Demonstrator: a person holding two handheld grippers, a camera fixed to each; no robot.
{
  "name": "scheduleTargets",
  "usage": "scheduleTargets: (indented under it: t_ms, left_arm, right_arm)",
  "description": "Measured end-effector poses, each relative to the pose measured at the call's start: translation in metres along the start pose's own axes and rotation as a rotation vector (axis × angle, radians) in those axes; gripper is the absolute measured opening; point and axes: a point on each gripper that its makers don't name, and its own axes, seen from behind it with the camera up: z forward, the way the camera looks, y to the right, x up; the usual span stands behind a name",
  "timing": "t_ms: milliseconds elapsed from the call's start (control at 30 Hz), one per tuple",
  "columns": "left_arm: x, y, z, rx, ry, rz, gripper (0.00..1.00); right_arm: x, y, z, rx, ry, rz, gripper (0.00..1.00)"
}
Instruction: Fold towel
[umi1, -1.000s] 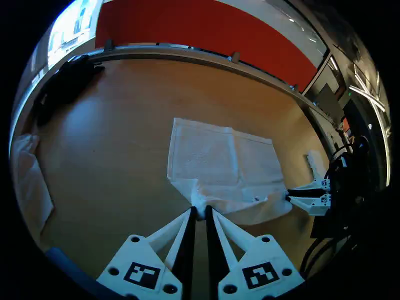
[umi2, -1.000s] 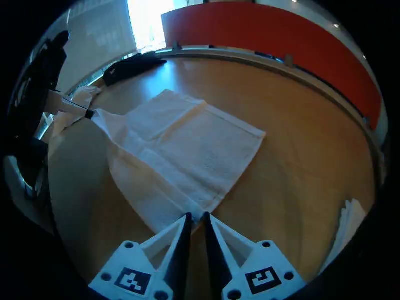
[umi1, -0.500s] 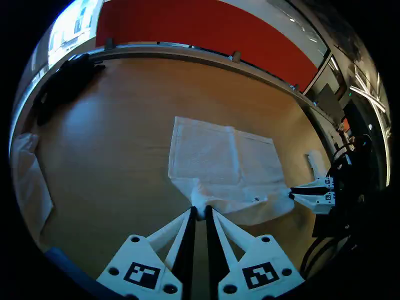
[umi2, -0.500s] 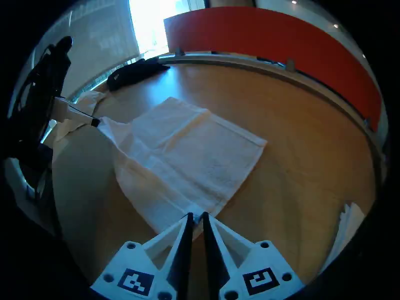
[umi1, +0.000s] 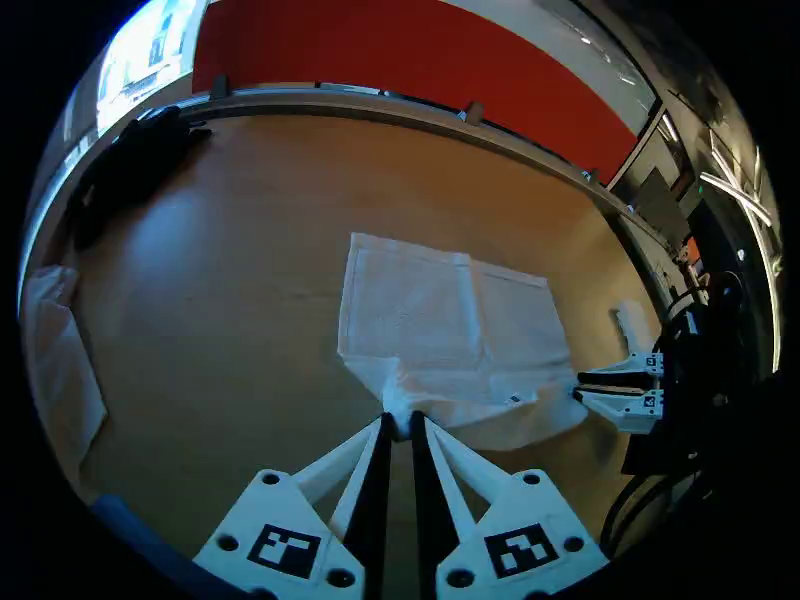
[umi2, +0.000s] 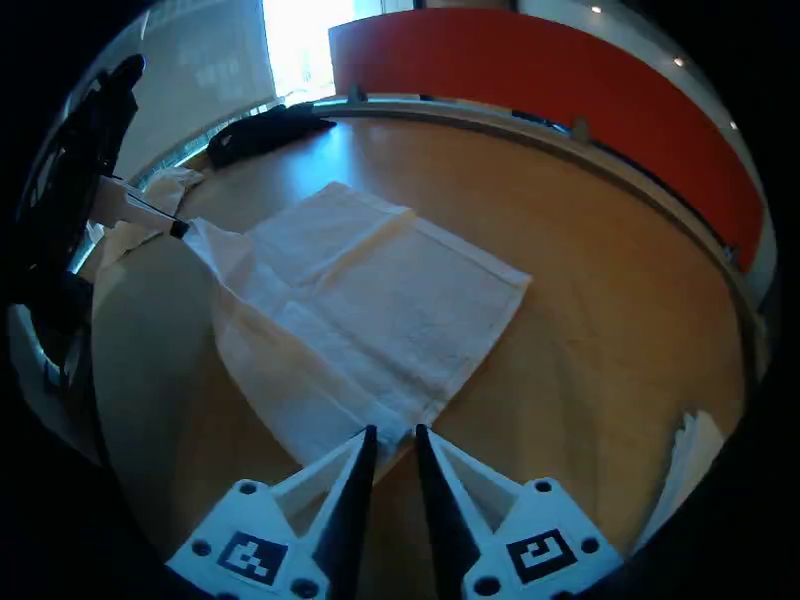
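Note:
A white towel (umi1: 450, 320) lies spread on the wooden table (umi1: 230, 280), its near edge rumpled and raised. At the bottom of the left gripper view, my left gripper (umi1: 398, 418) is shut on the towel's near corner. The right gripper view shows that left gripper (umi2: 180, 228) holding its corner up off the table. My right gripper (umi2: 394, 432) has its fingers parted, and the towel's (umi2: 370, 300) other near corner lies just ahead of the gap. From the left gripper view the right gripper (umi1: 578, 388) stands at the towel's right corner with a slit between its fingers.
A black bundle (umi1: 130, 165) lies at the table's far edge, also visible as the black bundle (umi2: 265, 135). White cloths rest at the table's sides (umi1: 55, 350) (umi2: 700, 450). A red panel (umi1: 420, 60) runs behind the table's raised rim (umi1: 400, 100).
My right gripper's fingers have spread apart and let go of the towel corner. The left gripper keeps its hold and has hardly moved.

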Motion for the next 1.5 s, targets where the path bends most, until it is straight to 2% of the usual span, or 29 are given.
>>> scheduleTargets:
  t_ms: [167,900,1133,1233,1400,1500]
  left_arm:
    - [0.001,-0.001,0.0,0.001,0.0,0.001,0.14]
    - [0.001,-0.001,0.001,0.005,-0.003,0.005,0.14]
    - [0.001,-0.001,0.001,0.006,-0.005,0.005,0.14]
    - [0.0,-0.001,0.001,0.007,-0.005,0.005,0.14]
    - [0.0,-0.002,0.001,0.009,-0.005,0.004,0.14]
    - [0.0,-0.002,0.001,0.009,-0.005,0.003,0.14]
  right_arm:
    - [0.001,0.002,0.002,-0.004,0.0,0.008,0.37]
    - [0.008,0.003,0.0,0.0,0.013,0.023,0.37]
    - [0.0,-0.003,0.004,0.023,-0.004,0.022,0.37]
    - [0.001,-0.007,0.004,0.041,-0.003,0.028,0.25]
    - [0.005,-0.01,0.002,0.06,0.007,0.04,0.14]
    - [0.007,-0.01,0.0,0.059,0.015,0.039,0.12]
